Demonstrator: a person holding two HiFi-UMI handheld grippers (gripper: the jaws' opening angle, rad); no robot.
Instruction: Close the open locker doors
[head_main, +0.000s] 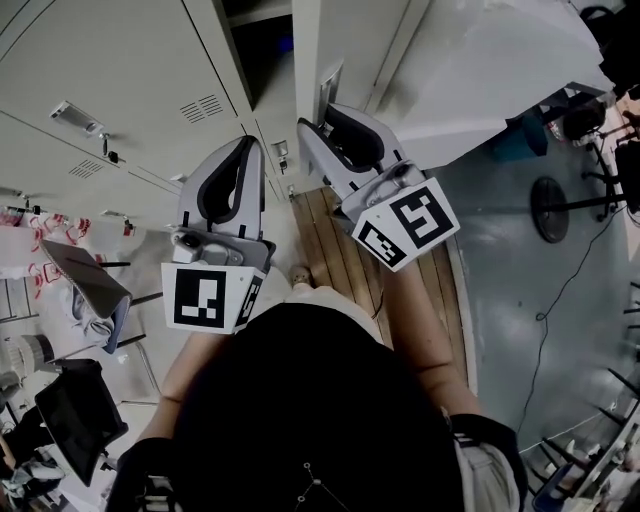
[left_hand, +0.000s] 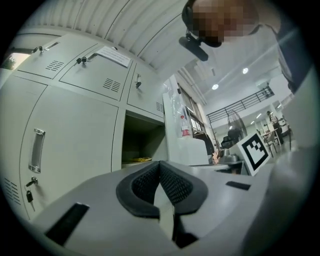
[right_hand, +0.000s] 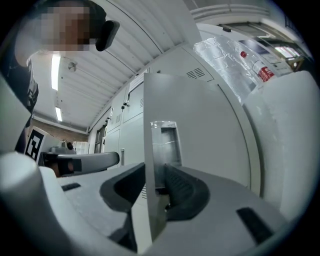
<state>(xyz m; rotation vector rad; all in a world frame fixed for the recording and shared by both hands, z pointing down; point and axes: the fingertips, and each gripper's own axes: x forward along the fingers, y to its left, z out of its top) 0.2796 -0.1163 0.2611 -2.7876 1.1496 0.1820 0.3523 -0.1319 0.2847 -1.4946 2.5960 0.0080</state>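
The grey locker bank (head_main: 110, 70) has one open compartment (head_main: 262, 55), dark inside. Its door (head_main: 305, 60) swings out towards me and shows edge-on in the head view. My right gripper (head_main: 312, 125) straddles that edge just below the handle recess (head_main: 330, 85). In the right gripper view the door (right_hand: 200, 125) stands between the jaws of the right gripper (right_hand: 155, 167), and a thin gap shows at the right pad. My left gripper (head_main: 250, 142) hovers left of the door before the opening. Its pads meet at the tip of the left gripper (left_hand: 160, 162), with nothing between them. The compartment (left_hand: 142, 145) holds something yellow (left_hand: 137, 159).
Closed locker doors with handles and keys (left_hand: 36, 150) fill the left. A wooden platform (head_main: 335, 240) lies under the person's feet. Dark screens on stands (head_main: 85, 275) are at the left. Office chairs (head_main: 580, 130) stand on the grey floor at the right.
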